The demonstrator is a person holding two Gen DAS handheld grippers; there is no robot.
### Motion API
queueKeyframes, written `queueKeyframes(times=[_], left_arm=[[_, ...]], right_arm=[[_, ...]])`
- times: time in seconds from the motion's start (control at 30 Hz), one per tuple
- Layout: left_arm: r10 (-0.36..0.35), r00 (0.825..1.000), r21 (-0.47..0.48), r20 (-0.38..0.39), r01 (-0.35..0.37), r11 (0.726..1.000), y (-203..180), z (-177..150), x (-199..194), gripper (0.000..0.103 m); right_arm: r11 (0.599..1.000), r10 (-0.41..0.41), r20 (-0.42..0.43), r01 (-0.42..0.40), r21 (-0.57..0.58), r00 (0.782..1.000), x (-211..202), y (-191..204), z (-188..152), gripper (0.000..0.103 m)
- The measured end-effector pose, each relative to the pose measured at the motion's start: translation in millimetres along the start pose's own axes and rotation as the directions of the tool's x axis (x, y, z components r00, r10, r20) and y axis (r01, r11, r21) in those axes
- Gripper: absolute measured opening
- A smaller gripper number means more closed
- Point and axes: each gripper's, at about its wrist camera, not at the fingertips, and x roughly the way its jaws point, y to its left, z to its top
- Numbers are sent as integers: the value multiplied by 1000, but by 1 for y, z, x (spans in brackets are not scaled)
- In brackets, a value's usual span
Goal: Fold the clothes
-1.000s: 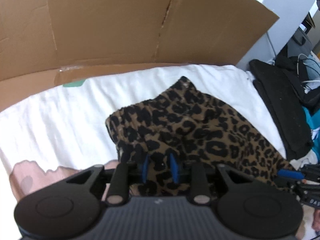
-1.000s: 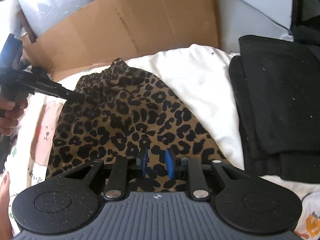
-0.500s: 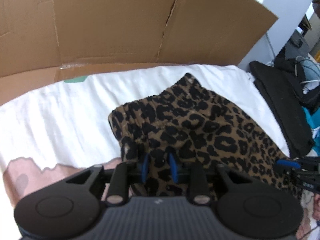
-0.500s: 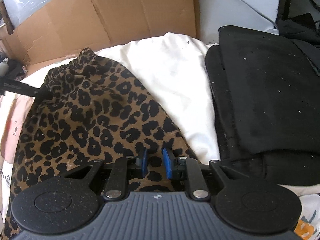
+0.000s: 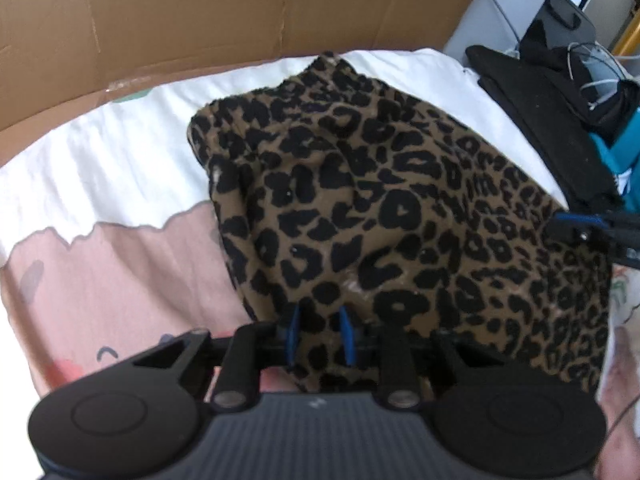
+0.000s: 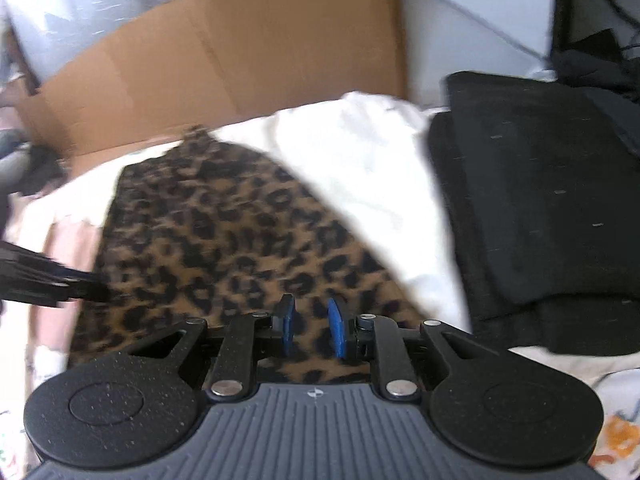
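Observation:
A leopard-print garment [image 5: 384, 200] lies spread on a white and pink printed sheet [image 5: 112, 168]. Its near edge is lifted into my left gripper [image 5: 320, 336], whose blue pads [image 5: 294, 336] are shut on the fabric. In the left wrist view my right gripper [image 5: 576, 224] grips the garment's right edge. The right wrist view is blurred; there the leopard-print garment [image 6: 240, 232] runs between the blue pads [image 6: 336, 328] of my right gripper [image 6: 310, 328], shut on its near edge. My left gripper [image 6: 80, 292] holds the cloth at the left.
A brown cardboard wall [image 5: 240, 12] stands behind the sheet. A stack of folded black clothes [image 6: 540, 208] lies to the right of the garment. Cables and a teal item [image 5: 612, 148] sit at the far right.
Both grippers have drawn the garment's near edge back toward me, and the cloth now lies longer and flatter. More of the pink print shows at left. The right view is motion-blurred.

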Motion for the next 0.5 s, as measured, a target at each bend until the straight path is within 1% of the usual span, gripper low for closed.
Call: queueKeyframes(times=[0.1, 0.17, 0.23, 0.33, 0.4, 0.5], left_arm=[[12, 1000, 10, 0, -12, 1000, -3, -2, 0, 25], [13, 1000, 11, 0, -13, 1000, -6, -2, -3, 24], [15, 1000, 13, 0, -15, 1000, -9, -3, -6, 24], [17, 1000, 15, -1, -17, 1000, -13, -4, -10, 24], [18, 1000, 20, 0, -18, 1000, -17, -4, -13, 24], [10, 1000, 54, 2, -10, 999, -27, -8, -17, 24]], right_arm=[[997, 63, -28, -64, -39, 998, 1, 11, -5, 25], [994, 81, -50, -84, -75, 995, 2, 17, -10, 25], [991, 75, -76, -82, -102, 994, 5, 21, -16, 25], [992, 50, -105, -62, -108, 993, 7, 17, -23, 25], [993, 45, -112, -56, -99, 993, 7, 13, -26, 25], [994, 42, -117, -53, -91, 992, 3, 7, -31, 25]])
